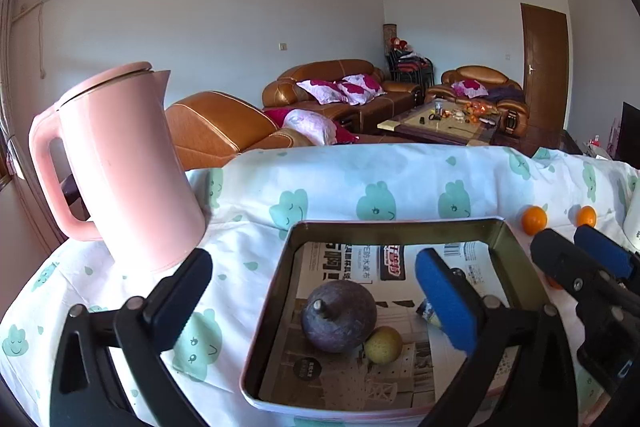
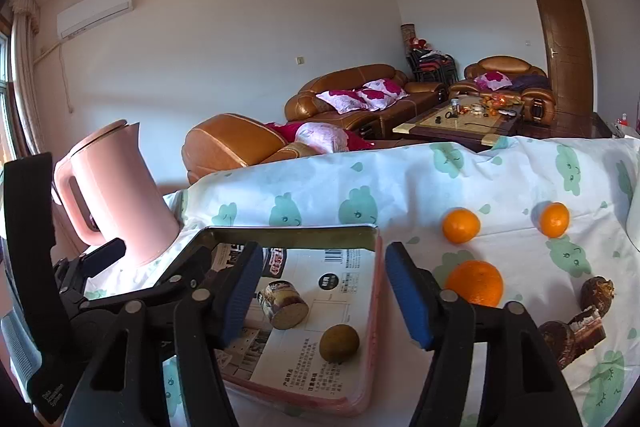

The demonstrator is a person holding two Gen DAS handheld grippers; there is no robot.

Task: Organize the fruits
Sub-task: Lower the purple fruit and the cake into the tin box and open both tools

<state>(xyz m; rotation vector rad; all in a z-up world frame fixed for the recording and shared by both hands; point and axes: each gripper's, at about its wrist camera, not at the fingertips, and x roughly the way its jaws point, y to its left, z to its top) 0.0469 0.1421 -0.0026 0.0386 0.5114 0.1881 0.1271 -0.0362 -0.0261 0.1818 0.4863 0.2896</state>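
**Two fruits in the tin, oranges outside**

The left hand-held gripper (image 1: 316, 291) stood wide open over the tin tray (image 1: 400, 225), holding nothing. Only its view showed the dark purple fruit (image 1: 338, 319) touching the yellow-green fruit (image 1: 383, 345) inside. The right hand-held gripper (image 2: 320, 299) was also open and empty; its view alone showed a large orange (image 2: 474, 283) on the surface (image 2: 400, 179) beside the tray, near two smaller oranges (image 2: 461, 225).

Fruit split between the tray and the cloth

A dark purple round fruit (image 1: 338, 319) and a small yellow-green one (image 1: 383, 344) sit touching in the metal tray (image 1: 394, 227); a large orange (image 2: 474, 283) and two smaller oranges (image 2: 461, 225) (image 2: 554, 219) lie apart outside it.
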